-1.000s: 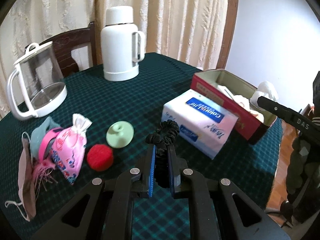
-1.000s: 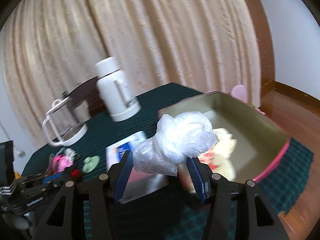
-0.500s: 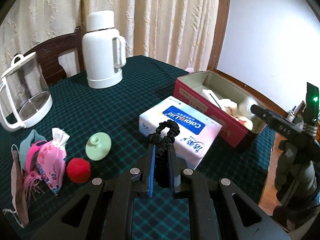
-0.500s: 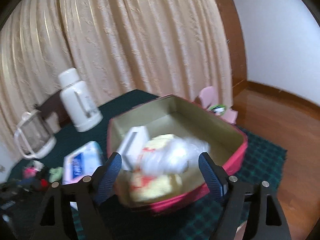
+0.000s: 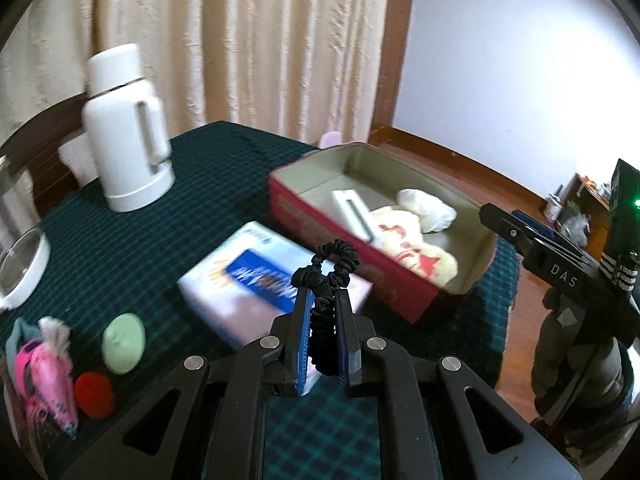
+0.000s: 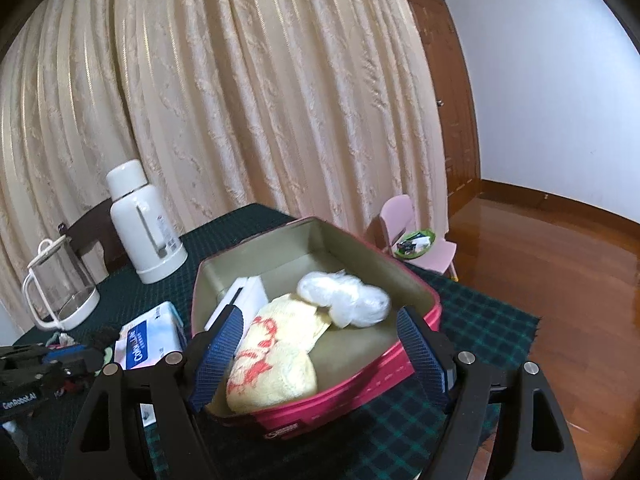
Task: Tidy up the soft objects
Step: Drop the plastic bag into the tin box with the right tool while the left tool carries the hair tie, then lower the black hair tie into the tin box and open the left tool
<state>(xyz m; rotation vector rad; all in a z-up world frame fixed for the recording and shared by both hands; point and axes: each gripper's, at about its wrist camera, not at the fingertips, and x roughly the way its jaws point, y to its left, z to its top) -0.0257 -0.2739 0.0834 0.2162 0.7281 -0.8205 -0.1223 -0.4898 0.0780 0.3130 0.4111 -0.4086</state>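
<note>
Hair tie on its way to the red box

The left gripper (image 5: 323, 334) pinches a black hair tie (image 5: 329, 276), its loop sticking up past the fingertips, with the tissue pack (image 5: 256, 280) just ahead and the red box (image 5: 360, 256) beyond that to its right. To do this well, carry the tie over the near wall of the box before letting go, and aim for the bare floor beside the yellow cloth (image 6: 276, 356). The right gripper (image 6: 318, 354) has just been opening and stands spread and empty; the white bag (image 6: 348, 300) lies in the box ahead of it, so it should draw back to clear the way.
</note>
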